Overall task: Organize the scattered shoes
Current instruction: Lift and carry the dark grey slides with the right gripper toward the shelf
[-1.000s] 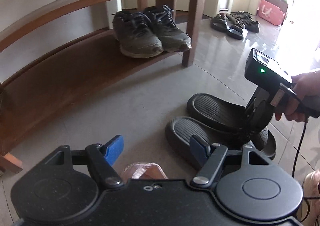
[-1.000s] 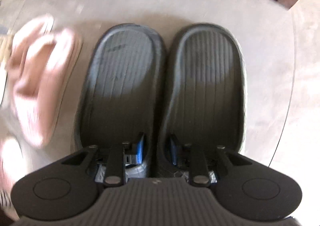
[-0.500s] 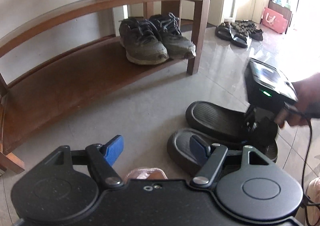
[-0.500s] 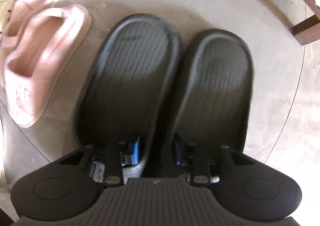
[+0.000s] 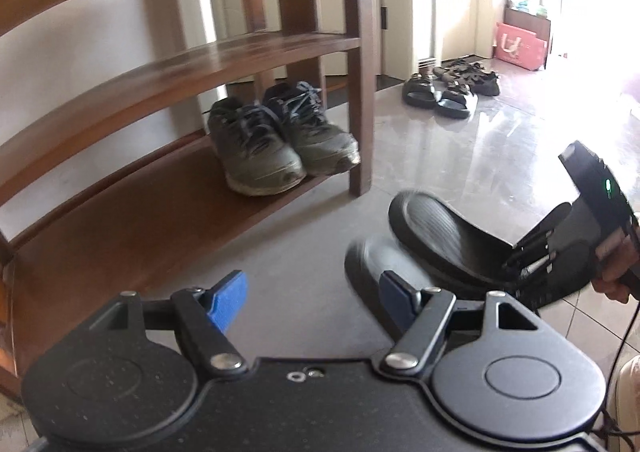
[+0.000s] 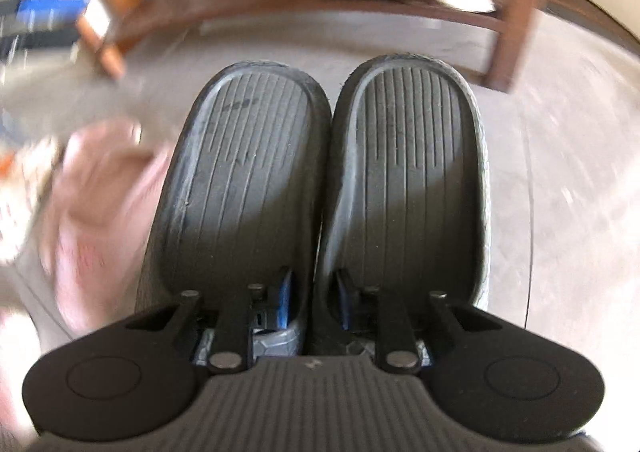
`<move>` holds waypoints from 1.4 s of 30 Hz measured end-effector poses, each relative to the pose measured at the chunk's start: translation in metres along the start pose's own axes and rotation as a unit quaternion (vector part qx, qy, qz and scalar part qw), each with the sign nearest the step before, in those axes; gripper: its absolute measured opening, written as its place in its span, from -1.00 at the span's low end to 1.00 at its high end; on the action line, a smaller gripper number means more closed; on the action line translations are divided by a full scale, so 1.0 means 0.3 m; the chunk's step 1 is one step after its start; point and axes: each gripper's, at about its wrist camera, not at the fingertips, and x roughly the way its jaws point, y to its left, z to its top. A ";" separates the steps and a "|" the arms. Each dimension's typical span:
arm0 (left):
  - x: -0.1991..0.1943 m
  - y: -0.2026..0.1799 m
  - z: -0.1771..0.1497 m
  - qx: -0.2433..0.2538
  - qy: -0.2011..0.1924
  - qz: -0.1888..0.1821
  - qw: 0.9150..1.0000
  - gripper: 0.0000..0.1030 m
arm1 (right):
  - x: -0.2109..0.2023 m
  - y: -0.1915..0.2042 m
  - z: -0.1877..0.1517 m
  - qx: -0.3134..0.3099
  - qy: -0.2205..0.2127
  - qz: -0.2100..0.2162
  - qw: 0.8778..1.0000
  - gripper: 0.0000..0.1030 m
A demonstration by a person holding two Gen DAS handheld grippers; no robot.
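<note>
A pair of black ribbed slippers [image 6: 240,180] hangs side by side from my right gripper [image 6: 312,296]. One finger reaches into each slipper, and the jaws are closing, pinching the two inner walls together. In the left wrist view the black slippers [image 5: 440,236] are tilted up off the floor, toes toward the wooden shoe rack [image 5: 160,220], with a hand on the right gripper [image 5: 532,256] behind them. My left gripper [image 5: 312,300] is open with nothing between its blue pads [image 5: 228,300], above the floor in front of the rack.
Grey lace-up sneakers [image 5: 280,144] stand on the rack's bottom shelf beside its right post [image 5: 360,112]. A pink slipper [image 6: 100,204] lies blurred on the floor left of the black pair. Dark sandals [image 5: 448,88] and a pink box [image 5: 520,46] sit far down the hall.
The right gripper has lifted and tipped the black slippers off the floor and carried them toward the rack. The left gripper has risen a little; the pink slipper has left its view.
</note>
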 end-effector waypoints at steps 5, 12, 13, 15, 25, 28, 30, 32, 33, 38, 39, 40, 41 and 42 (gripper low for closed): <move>-0.032 -0.056 0.064 0.043 -0.051 0.001 0.998 0.41 | -0.073 -0.085 -0.031 0.067 -0.071 0.023 0.995 -0.51; -0.110 -0.097 0.226 0.083 -0.155 -0.008 0.984 0.41 | -0.177 -0.098 0.047 0.086 -0.145 0.030 0.985 -0.52; -0.121 -0.094 0.263 0.073 -0.167 -0.009 0.983 0.41 | -0.208 -0.094 0.063 0.083 -0.153 0.025 0.984 -0.52; -0.135 -0.087 0.309 0.058 -0.181 -0.012 0.982 0.41 | -0.274 -0.089 0.104 0.079 -0.169 0.017 0.982 -0.52; -0.434 0.048 0.665 -0.080 -0.194 0.007 0.978 0.41 | -0.742 -0.012 0.409 0.111 -0.203 -0.007 0.973 -0.53; -0.577 0.099 0.761 -0.098 -0.194 0.020 0.976 0.41 | -0.974 0.054 0.506 0.107 -0.209 -0.025 0.972 -0.53; -0.662 0.137 0.820 -0.116 -0.187 0.026 0.975 0.41 | -1.106 0.110 0.576 0.105 -0.210 -0.031 0.972 -0.53; -0.759 0.186 0.884 -0.139 -0.179 0.031 0.974 0.41 | -1.224 0.175 0.656 0.095 -0.210 -0.036 0.972 -0.53; -0.804 0.207 0.913 -0.145 -0.176 0.035 0.973 0.41 | -1.281 0.212 0.703 0.089 -0.210 -0.037 0.973 -0.53; -1.082 0.337 1.069 -0.139 -0.171 0.054 0.974 0.41 | -1.493 0.398 1.000 0.062 -0.205 -0.043 0.976 -0.53; -1.105 0.355 1.086 -0.139 -0.169 0.049 0.975 0.41 | -1.524 0.435 1.064 0.057 -0.205 -0.046 0.976 -0.53; -1.149 0.386 1.119 -0.141 -0.161 0.048 0.976 0.41 | -1.555 0.473 1.128 0.053 -0.205 -0.049 0.976 -0.53; -1.193 0.416 1.153 -0.143 -0.153 0.047 0.977 0.41 | -1.578 0.509 1.190 0.049 -0.205 -0.052 0.976 -0.53; -1.221 0.436 1.186 -0.138 -0.147 0.052 0.978 0.41 | -1.597 0.544 1.252 0.045 -0.205 -0.054 0.976 -0.53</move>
